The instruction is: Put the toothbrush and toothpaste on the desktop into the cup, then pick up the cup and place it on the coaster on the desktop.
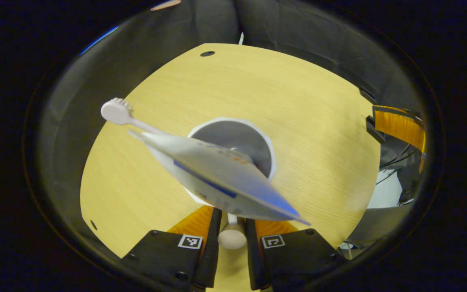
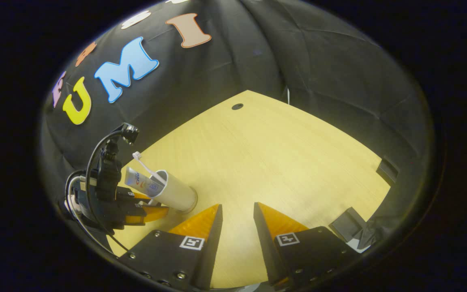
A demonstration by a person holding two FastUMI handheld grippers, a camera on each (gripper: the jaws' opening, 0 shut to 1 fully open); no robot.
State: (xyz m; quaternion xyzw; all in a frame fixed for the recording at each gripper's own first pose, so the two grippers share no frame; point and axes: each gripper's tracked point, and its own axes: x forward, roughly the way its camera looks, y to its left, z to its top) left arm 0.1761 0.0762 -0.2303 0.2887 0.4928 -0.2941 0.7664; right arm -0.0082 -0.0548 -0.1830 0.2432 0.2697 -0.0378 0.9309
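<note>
Left gripper view: the left gripper [image 1: 232, 231] clenches the cup [image 1: 233, 140] by its handle, toothbrush [image 1: 116, 112] and toothpaste [image 1: 217, 178] inside. Right gripper view: the right gripper [image 2: 236, 215] hangs released; the cup [image 2: 174, 190] stands near the tabletop [image 2: 278, 162]'s left edge.

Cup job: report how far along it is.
Done: the toothbrush and toothpaste both stand in the cup. In hand: the left gripper is closed on the cup's handle, while the right gripper is open and empty above the table. Left: setting the cup on the coaster. I cannot tell whether it stands there already.
</note>
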